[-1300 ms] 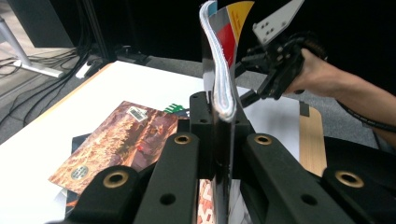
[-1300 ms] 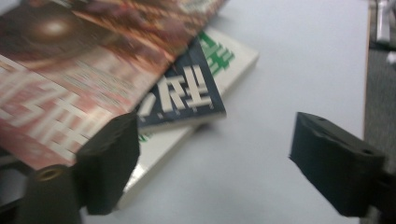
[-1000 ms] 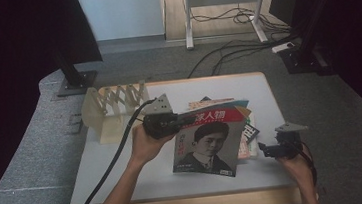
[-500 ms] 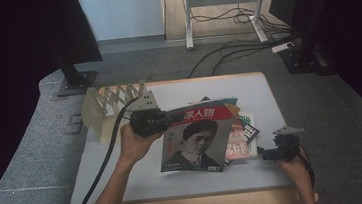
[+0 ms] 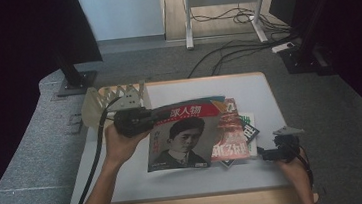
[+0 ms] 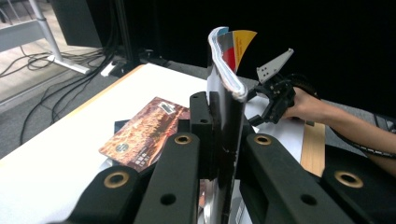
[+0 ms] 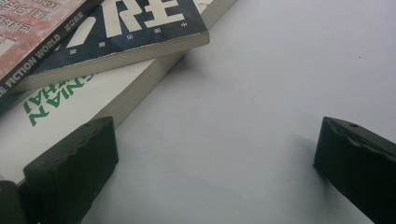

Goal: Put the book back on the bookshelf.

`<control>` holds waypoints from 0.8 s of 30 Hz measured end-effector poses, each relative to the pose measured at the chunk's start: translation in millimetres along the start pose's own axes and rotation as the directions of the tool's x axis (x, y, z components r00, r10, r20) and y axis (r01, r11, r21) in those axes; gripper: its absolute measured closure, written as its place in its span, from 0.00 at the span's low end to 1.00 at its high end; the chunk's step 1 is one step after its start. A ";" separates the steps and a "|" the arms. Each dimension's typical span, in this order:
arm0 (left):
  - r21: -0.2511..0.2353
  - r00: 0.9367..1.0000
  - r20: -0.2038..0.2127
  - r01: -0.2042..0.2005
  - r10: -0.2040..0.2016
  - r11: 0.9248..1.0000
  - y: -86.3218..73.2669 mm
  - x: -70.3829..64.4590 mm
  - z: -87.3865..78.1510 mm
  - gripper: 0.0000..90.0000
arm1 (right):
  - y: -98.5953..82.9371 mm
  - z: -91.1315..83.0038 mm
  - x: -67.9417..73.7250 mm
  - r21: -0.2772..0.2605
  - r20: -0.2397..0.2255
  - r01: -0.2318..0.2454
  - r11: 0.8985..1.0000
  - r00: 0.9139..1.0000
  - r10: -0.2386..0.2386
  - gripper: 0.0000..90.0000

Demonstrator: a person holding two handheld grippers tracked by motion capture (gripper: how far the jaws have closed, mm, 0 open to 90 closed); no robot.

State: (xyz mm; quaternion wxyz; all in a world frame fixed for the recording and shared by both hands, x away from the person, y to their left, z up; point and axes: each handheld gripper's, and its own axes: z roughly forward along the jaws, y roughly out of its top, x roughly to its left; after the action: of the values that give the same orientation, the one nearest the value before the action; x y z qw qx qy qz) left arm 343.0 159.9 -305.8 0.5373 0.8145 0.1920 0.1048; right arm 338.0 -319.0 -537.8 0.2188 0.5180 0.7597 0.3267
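Left gripper [image 5: 131,122] clamped on one portrait magazine [image 5: 185,139], lifted off the white table [image 5: 141,178]. At its 3 o'clock, a stack [image 5: 235,137] of three books; lower two mostly covered. Right gripper [image 5: 269,152], jaws wide apart, sits low at stack's 4 o'clock. Titles hard to read.

Left gripper [image 5: 143,119]: left of centre, clamped on the top-left edge of the portrait magazine [image 5: 183,142], lifting it.
Stack of books [image 5: 232,132]: just right of the magazine, partly under it.
Right gripper [image 5: 269,152]: lower right, on the white table [image 5: 268,93].
Wooden rack [image 5: 113,101]: upper left corner of the table.
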 end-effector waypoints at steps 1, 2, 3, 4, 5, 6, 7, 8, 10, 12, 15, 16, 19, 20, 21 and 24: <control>-0.003 1.000 -0.004 0.002 -0.002 1.000 -0.2 0.5 -2.5 0.96 | 0.0 0.0 0.0 -0.001 0.000 0.000 1.000 1.000 0.000 0.00; -0.005 1.000 -0.008 0.005 -0.005 1.000 -0.4 0.9 -5.0 0.96 | 0.0 0.0 0.0 -0.001 0.000 0.000 1.000 1.000 0.000 0.00; -0.005 1.000 -0.008 0.005 -0.005 1.000 -0.4 0.9 -5.0 0.96 | 0.0 0.0 0.0 -0.001 0.000 0.000 1.000 1.000 0.000 0.00; -0.007 1.000 -0.013 0.007 -0.007 1.000 -0.5 1.4 -8.2 0.96 | -0.1 0.0 0.1 -0.001 0.001 0.000 1.000 1.000 0.000 0.00; -0.010 1.000 -0.022 0.008 -0.008 1.000 -0.7 2.0 -12.7 0.96 | -0.1 0.0 0.0 -0.001 0.001 0.000 1.000 1.000 0.000 0.00; -0.010 1.000 -0.025 0.010 -0.010 1.000 -0.7 2.4 -15.3 0.96 | -0.1 0.0 0.1 -0.002 0.001 0.000 1.000 1.000 0.000 0.00; -0.010 1.000 -0.028 0.011 -0.011 1.000 -0.7 2.7 -17.7 0.96 | -0.1 0.0 0.0 -0.001 0.001 0.000 1.000 1.000 0.000 0.00; -0.011 0.999 -0.033 0.011 -0.012 1.000 -0.7 3.0 -20.2 0.96 | -0.1 0.0 0.1 -0.002 0.001 0.000 1.000 1.000 0.000 0.00; -0.012 0.999 -0.044 0.014 -0.014 1.000 -0.9 3.7 -25.1 0.96 | -0.1 0.0 0.0 -0.002 0.001 0.000 1.000 1.000 0.000 0.00; -0.017 0.998 -0.055 0.016 -0.017 1.000 -1.4 4.7 -29.9 0.96 | -0.1 0.0 0.1 -0.002 0.001 0.000 1.000 1.000 0.000 0.00; -0.023 0.997 -0.071 0.024 -0.025 0.999 -2.5 7.1 -37.9 0.96 | -0.1 0.1 0.1 -0.002 0.001 -0.001 1.000 1.000 0.001 0.00; -0.027 0.997 -0.076 0.027 -0.029 0.999 -2.8 7.8 -40.5 0.96 | -0.1 0.1 0.1 -0.002 0.001 0.000 1.000 1.000 0.000 0.00; -0.030 0.995 -0.092 0.036 -0.039 0.999 -3.5 9.9 -48.5 0.96 | -0.2 0.0 0.1 -0.002 0.001 0.000 1.000 1.000 0.000 0.00; -0.031 0.995 -0.096 0.038 -0.041 0.999 -3.8 10.6 -51.0 0.96 | -0.2 0.0 0.1 -0.001 0.001 0.000 1.000 1.000 0.000 0.00; -0.032 0.994 -0.101 0.040 -0.043 0.999 -4.4 11.0 -53.2 0.96 | -0.2 0.0 0.1 -0.001 0.001 0.000 1.000 1.000 0.000 0.00; -0.031 0.990 -0.133 0.043 -0.047 0.999 -6.6 13.0 -59.7 0.96 | -0.2 0.0 0.3 -0.002 0.002 0.001 1.000 1.000 -0.001 0.00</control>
State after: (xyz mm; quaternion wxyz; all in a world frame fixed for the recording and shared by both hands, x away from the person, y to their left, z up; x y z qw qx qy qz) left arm 330.9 217.5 -288.4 0.5367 0.7936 0.2445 0.1496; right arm 337.8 -318.8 -537.9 0.2201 0.5179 0.7593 0.3266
